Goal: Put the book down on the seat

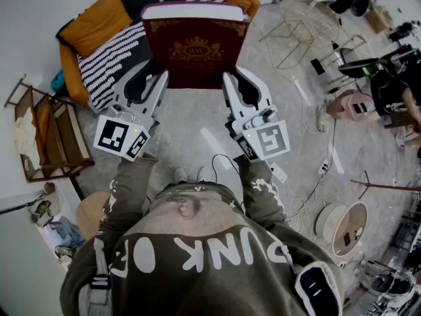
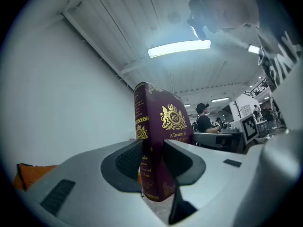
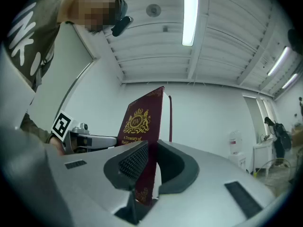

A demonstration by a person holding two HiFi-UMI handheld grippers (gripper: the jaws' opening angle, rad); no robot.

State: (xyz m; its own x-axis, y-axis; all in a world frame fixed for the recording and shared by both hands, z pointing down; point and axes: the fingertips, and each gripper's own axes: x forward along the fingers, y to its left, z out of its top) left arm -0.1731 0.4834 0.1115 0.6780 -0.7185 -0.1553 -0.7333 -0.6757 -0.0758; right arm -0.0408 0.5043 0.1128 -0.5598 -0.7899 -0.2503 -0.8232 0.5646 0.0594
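I hold a thick maroon book with a gold crest on its cover between both grippers, cover facing up, over the floor just in front of the seat. The seat is an orange armchair with a black-and-white striped cushion. My left gripper is shut on the book's left edge at the spine. My right gripper is shut on the book's right edge. In both gripper views the book stands up between the dark pads, which press on its covers.
A wooden rack stands at the left. Cables and a power strip lie on the grey floor at the right. Wire chair frames stand at the far right, with another person and a round basket nearby.
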